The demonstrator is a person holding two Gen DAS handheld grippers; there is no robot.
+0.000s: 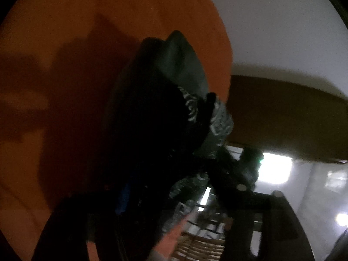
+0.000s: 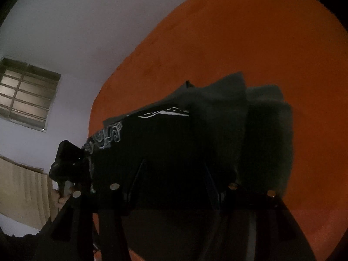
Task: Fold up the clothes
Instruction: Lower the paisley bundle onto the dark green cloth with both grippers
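Right gripper (image 2: pixel 171 187) fingers, apart, frame a dark patterned garment (image 2: pixel 165 143) on an orange surface (image 2: pixel 261 54); left gripper (image 1: pixel 139 206) state unclear. Pale wall (image 2: pixel 76 32), barred window (image 2: pixel 28 95).

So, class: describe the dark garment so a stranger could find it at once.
Start at the orange surface below the pale wall. The dark garment lies bunched on it, directly ahead of the right hand-held gripper. It is the only cloth there, black with a band of white swirling print along one edge.

No legible text or labels
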